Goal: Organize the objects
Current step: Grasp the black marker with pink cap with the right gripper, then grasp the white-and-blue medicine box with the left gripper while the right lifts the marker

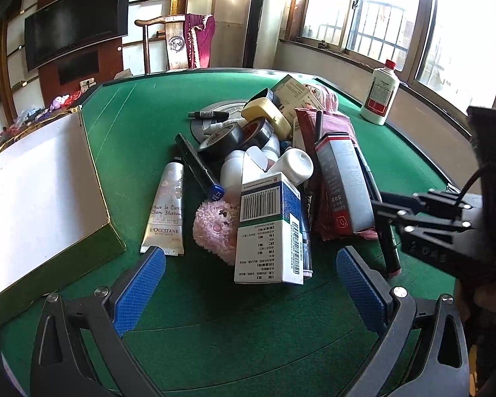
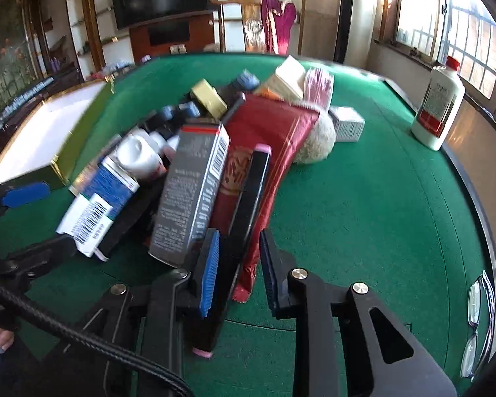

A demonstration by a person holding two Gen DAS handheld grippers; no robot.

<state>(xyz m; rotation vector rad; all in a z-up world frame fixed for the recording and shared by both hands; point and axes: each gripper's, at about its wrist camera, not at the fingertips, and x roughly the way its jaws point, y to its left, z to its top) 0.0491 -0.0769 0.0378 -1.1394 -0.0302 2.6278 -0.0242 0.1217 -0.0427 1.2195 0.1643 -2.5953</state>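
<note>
A pile of small items lies on the green felt table (image 1: 132, 125): a hand cream tube (image 1: 166, 211), a pink plush (image 1: 216, 231), a blue-and-white carton (image 1: 269, 231), a grey carton (image 1: 344, 182), a red packet (image 2: 268, 139) and tape rolls (image 1: 221, 135). My left gripper (image 1: 251, 258) hangs open just in front of the blue-and-white carton, holding nothing. My right gripper (image 2: 238, 274) is shut on a black marker with pink ends (image 2: 248, 205) at the right edge of the pile. In the left wrist view the right gripper (image 1: 388, 210) comes in from the right onto that marker (image 1: 387, 248).
An open box (image 1: 39, 192) with a white inside and green-gold sides lies at the left of the table. A white bottle with a red cap (image 1: 380, 96) stands at the far right. Glasses (image 2: 479, 324) lie by the table's right rim. A small white carton (image 2: 347, 122) sits behind the pile.
</note>
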